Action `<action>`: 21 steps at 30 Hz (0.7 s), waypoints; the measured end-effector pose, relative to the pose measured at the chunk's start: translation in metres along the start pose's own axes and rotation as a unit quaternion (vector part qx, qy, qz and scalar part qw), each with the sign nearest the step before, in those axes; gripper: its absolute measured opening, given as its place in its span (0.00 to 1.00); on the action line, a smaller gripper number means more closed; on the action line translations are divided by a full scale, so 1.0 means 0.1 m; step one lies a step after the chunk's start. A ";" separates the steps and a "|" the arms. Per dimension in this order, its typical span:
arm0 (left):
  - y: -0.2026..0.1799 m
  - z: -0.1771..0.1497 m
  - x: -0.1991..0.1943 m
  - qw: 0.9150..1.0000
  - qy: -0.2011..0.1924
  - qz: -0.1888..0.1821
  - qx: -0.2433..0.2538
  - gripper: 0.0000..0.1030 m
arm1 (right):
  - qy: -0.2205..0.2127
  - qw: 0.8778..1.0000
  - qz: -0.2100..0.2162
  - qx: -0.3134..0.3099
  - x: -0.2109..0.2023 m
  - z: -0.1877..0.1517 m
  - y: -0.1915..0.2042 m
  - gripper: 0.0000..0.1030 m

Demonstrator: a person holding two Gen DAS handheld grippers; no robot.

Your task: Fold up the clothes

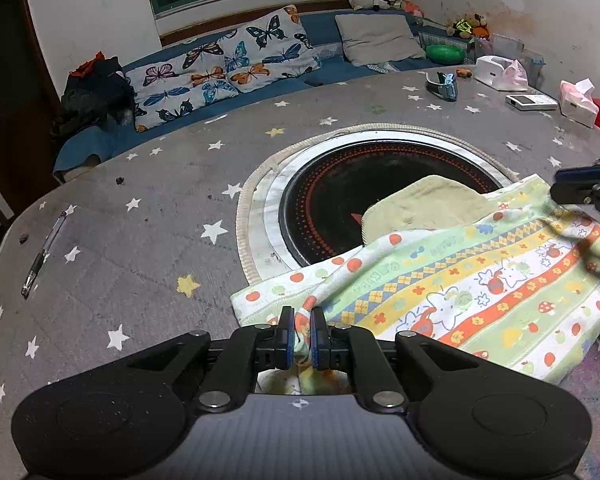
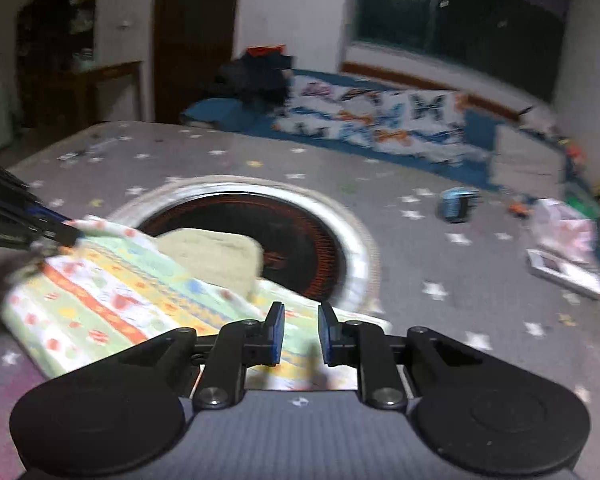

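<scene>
Pinching a bunched corner, the left gripper holds the patterned baby cloth. Its length runs rightward toward the right gripper (jaws parted, empty above the fabric).

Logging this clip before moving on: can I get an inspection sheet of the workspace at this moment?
Surface: grey star-print table cover with round black inset hotplate.
Job's things: striped cartoon-print cloth lying over a pale yellow towel.
Clutter: clear ballpoint pen, white tissue box.
Grippers: left gripper fingers pinch the cloth's edge; right gripper fingers apart above the cloth.
Cables: nothing seen.
Surroundings: butterfly-print pillow, dark window.
</scene>
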State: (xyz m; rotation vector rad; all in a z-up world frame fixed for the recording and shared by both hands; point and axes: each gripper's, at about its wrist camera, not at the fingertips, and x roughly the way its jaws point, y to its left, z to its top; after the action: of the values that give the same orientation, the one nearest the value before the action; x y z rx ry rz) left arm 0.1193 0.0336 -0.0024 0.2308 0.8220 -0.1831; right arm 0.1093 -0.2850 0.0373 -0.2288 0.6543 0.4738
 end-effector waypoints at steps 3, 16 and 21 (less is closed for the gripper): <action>0.00 0.00 0.01 1.000 0.002 0.000 -0.001 0.08 | 0.014 0.999 0.051 -0.003 0.18 0.08 -0.05 0.20; 0.05 0.06 -0.11 1.000 -0.013 -0.001 -0.011 0.08 | 0.000 0.996 0.085 -0.031 0.39 0.25 0.12 0.04; 0.10 0.15 -0.07 1.000 -0.016 0.018 -0.020 0.08 | -0.049 0.994 0.056 -0.086 0.36 0.44 0.29 0.04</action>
State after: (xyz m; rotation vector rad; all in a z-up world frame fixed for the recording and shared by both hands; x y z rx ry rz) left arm 0.1278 0.0393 0.0138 0.2048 0.7889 -0.1367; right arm 0.1436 -0.2322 0.0467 -0.3302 0.5318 0.6456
